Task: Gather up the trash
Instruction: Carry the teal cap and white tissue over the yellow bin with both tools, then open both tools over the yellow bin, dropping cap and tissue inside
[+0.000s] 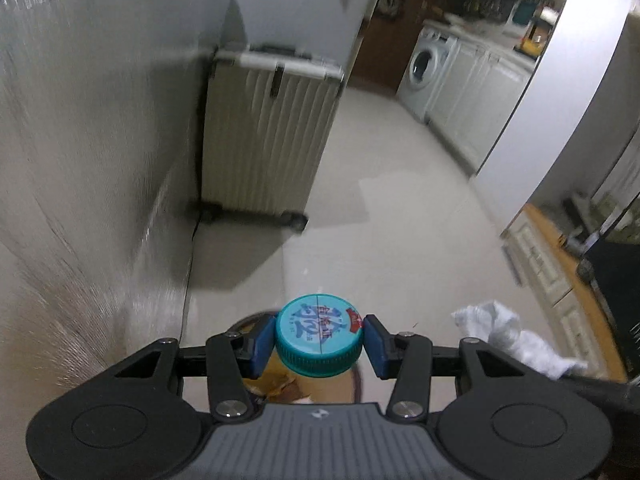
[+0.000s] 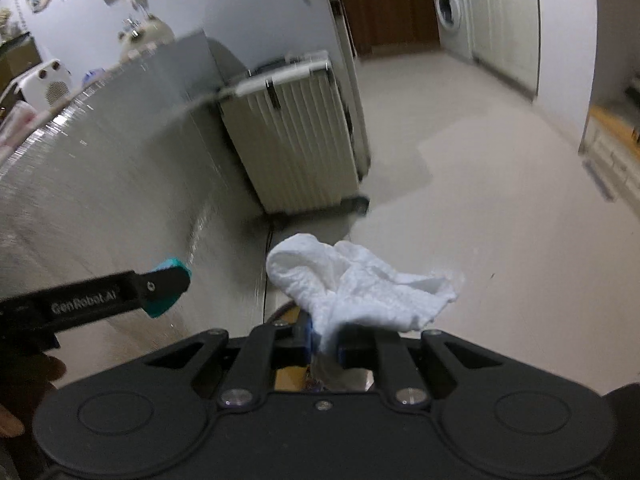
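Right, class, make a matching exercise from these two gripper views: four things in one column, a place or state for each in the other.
1 teal cap
2 white tissue
3 suitcase
4 washing machine

A built in among white cabinets
B clamped in left gripper
C upright against the wall
D pinched in right gripper

Pairs: 1-B, 2-D, 3-C, 4-A

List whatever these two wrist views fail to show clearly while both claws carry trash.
- Container under the left claw: left wrist view, mostly hidden by the teal cap and the claw body.
- Right claw pads: right wrist view, covered by the white tissue.
- Items on the grey counter: right wrist view, smeared by motion blur.
- Suitcase wheels: left wrist view, blurred.
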